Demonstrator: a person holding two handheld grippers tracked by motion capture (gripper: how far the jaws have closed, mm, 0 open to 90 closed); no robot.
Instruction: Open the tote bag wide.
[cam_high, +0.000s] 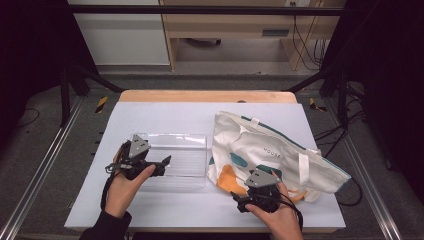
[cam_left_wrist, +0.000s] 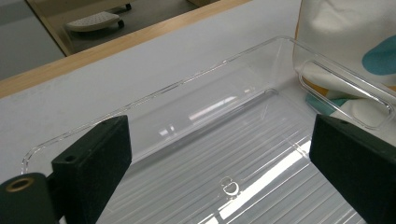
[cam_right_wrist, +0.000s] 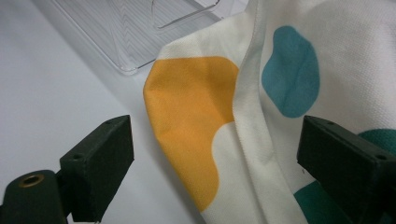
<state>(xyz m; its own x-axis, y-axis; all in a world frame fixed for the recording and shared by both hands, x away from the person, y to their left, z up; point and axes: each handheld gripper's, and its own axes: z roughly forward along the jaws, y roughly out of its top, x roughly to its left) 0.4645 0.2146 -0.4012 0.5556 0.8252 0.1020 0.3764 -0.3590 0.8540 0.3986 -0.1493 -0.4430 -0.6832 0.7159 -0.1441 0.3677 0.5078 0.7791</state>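
The bag (cam_high: 270, 152) lies flat and crumpled right ahead of my right gripper (cam_high: 256, 196), its orange-and-teal corner (cam_right_wrist: 196, 121) sitting between the jaws in the right gripper view. Those jaws stand wide apart; the cloth runs up the gap between them, but neither pad presses on it, so I hold nothing there. The tray (cam_high: 172, 160), clear and empty, lies just ahead of my left gripper (cam_high: 162, 162), with its ribbed floor (cam_left_wrist: 224, 182) under that gripper's jaws. These too stand apart, one on each side of the tray's open inside, and I see no wall or rim between the pads. Tray and bag lie side by side, the tray's handle end (cam_left_wrist: 345, 95) right against the bag's edge. Both rest on the white tabletop (cam_high: 165, 115).

I judge this as the approach step: both grippers are lined up on their things and nothing is gripped. The work looks like getting the tray into the bag, though I can't be sure. For the next move, my right gripper needs to find the bag's mouth edge or a strap (cam_high: 303, 167), not just the printed corner, and pinch a single layer so the opening lifts. My left needs to drop onto a tray wall and close firmly; clear, smooth plastic may slip.
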